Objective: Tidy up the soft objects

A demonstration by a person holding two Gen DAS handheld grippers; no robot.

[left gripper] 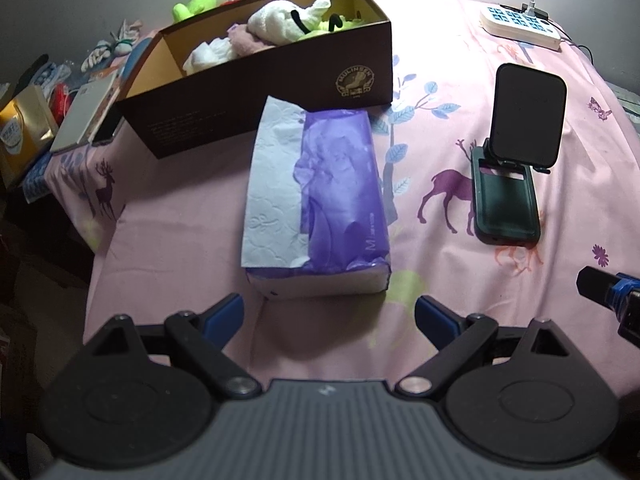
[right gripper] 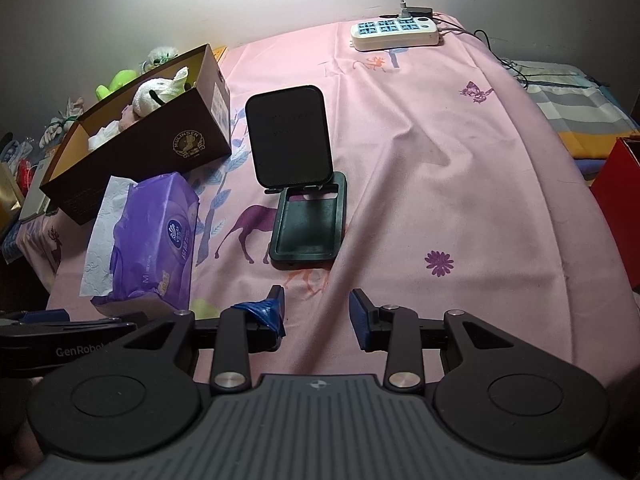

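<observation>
A purple tissue pack (left gripper: 320, 204) with white tissue showing lies on the pink bedsheet, just ahead of my left gripper (left gripper: 329, 314), which is open and empty. It also shows in the right wrist view (right gripper: 148, 240) at the left. Behind it stands a brown cardboard box (left gripper: 280, 80), also in the right wrist view (right gripper: 132, 152), holding a white plush toy (left gripper: 288, 20), a pink cloth and other soft items. My right gripper (right gripper: 317, 310) is open and empty over the sheet, near a black phone stand (right gripper: 300, 184).
The phone stand (left gripper: 516, 160) sits right of the tissue pack. A white power strip (right gripper: 394, 34) with cables lies at the far edge. Green and white plush toys (left gripper: 196, 4) sit behind the box. Books and clutter (left gripper: 84, 116) sit beyond the left edge. A red box (right gripper: 618, 196) is at the right.
</observation>
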